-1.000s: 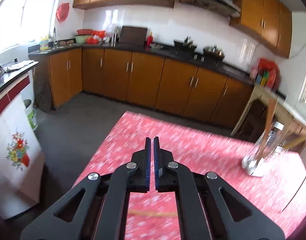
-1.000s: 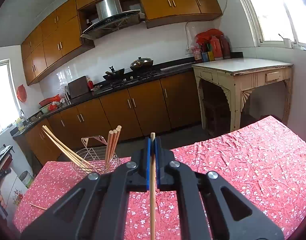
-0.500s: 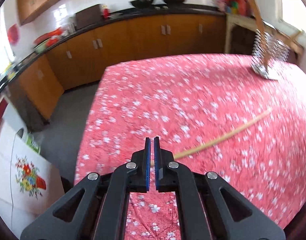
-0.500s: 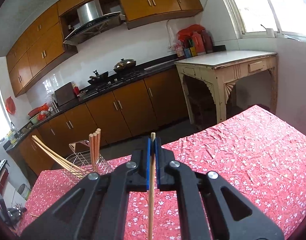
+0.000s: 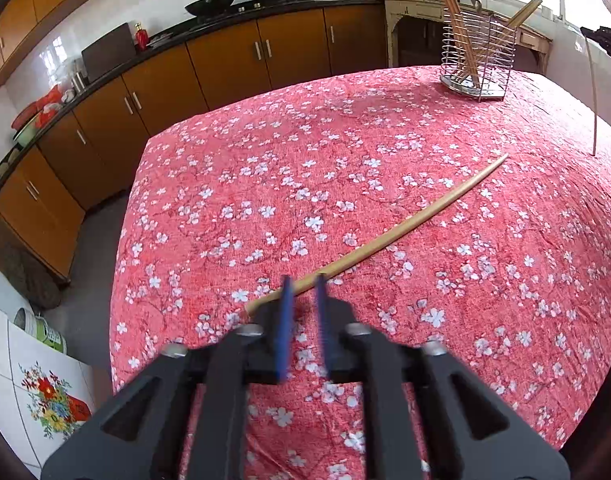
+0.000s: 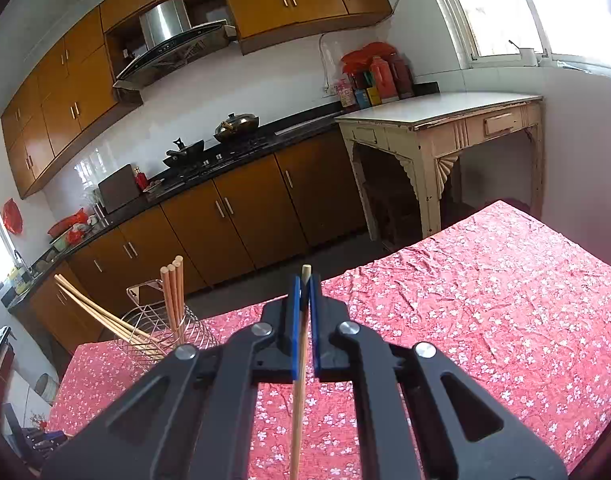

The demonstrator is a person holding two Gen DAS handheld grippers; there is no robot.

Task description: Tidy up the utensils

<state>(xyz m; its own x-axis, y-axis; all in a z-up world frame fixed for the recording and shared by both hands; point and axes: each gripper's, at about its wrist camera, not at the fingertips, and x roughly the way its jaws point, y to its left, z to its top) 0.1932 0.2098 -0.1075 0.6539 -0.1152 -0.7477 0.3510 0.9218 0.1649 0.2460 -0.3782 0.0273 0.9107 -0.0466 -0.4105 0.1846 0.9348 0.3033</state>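
Observation:
A pale wooden chopstick [image 5: 385, 242] lies aslant on the red flowered tablecloth [image 5: 225, 168]. My left gripper [image 5: 303, 282] hovers low over its near end. The jaws are opening, with the stick passing between the blue pads [image 5: 284, 312] and not pinched. A wire utensil basket [image 5: 479, 60] holding several chopsticks stands at the far right of the table. My right gripper [image 6: 305, 280] is shut on a second chopstick [image 6: 299, 392], which points up past the fingertips. The same basket [image 6: 165, 328] sits to its left. That held stick [image 5: 592, 92] shows upright at the right edge of the left wrist view.
The table's left edge drops to grey floor [image 5: 93, 240] beside a white cabinet with a flower decal [image 5: 45, 396]. Brown kitchen cabinets [image 6: 241, 216] and a counter with woks [image 6: 237, 124] run along the back. A worn white side table [image 6: 445, 120] stands behind the far corner.
My left gripper has dropped toward the table and rolled, and its shut jaws have parted over the lying chopstick's near end. The right gripper still grips its chopstick and shifted only slightly.

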